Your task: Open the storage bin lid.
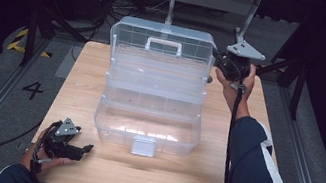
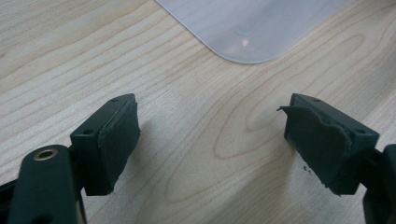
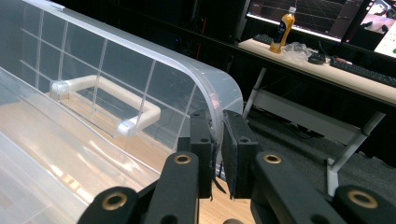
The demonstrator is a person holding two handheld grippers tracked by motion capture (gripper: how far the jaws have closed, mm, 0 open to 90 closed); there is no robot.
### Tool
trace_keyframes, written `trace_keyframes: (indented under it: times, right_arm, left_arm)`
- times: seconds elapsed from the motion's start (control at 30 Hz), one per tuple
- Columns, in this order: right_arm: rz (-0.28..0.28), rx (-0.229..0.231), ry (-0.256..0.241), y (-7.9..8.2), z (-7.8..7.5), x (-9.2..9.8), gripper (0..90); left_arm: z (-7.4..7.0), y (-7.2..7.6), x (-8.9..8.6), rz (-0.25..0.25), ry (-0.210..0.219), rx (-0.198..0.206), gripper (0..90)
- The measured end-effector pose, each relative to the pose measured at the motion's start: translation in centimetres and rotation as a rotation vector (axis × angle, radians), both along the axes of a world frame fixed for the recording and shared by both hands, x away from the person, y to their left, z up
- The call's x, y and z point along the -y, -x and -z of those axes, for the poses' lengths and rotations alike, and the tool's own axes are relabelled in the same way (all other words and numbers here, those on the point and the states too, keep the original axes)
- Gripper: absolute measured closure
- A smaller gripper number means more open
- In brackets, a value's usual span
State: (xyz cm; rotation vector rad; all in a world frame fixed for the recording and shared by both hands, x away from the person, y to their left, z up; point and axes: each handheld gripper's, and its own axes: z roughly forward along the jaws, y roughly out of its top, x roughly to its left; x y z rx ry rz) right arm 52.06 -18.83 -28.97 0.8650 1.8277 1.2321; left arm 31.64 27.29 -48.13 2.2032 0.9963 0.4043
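1. Far left, the left gripper (image 1: pixel 70 148) is parked low at the front-left corner of the wooden table (image 1: pixel 86 83), a little way off the box. In the left gripper view its jaws are spread wide apart, with nothing but bare woodgrain seen between them. So it's idle, basically.

2. Middle of the table: a clear plastic toolbox (image 1: pixel 148 119), sat open with its lid (image 1: pixel 162 38) swung up at the back. A white carry handle (image 1: pixel 164 46) is fixed to the lid and a latch tab (image 1: pixel 144 145) hangs at the front wall. It's judged to be light, thin-walled and a bit flexy, so twisting is probably to be expected if it's levered from one corner. Smooth plastic too, so slip is likely.

3. Right side, the right gripper (image 3: pixel 218 140) is pinched together on the lid's right edge, as seen in the right gripper view; the curved rim is caught between the pads.

4. Best holds, as a guess: the lid rim or the handle. The see-through walls are better left alone.
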Motion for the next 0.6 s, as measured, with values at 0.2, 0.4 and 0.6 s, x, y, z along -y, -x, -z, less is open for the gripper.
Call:
trace_keyframes:
  times: [0.2, 0.4, 0.6]
  right_arm:
    - [0.006, -0.016, 0.003, -1.1, 0.2, -0.1, 83.7]
    - [0.011, -0.031, 0.005, -1.9, 0.3, -0.1, 83.7]
    - [0.016, -0.042, 0.010, -2.6, 0.5, -0.2, 83.5]
  left_arm:
    - [0.0, 0.0, 0.0, 0.000, -0.002, 0.002, 18.5]
    - [0.0, 0.0, 0.0, -0.005, 0.003, -0.001, 18.3]
    - [0.0, 0.1, 0.0, -0.012, -0.005, 0.002, 18.1]
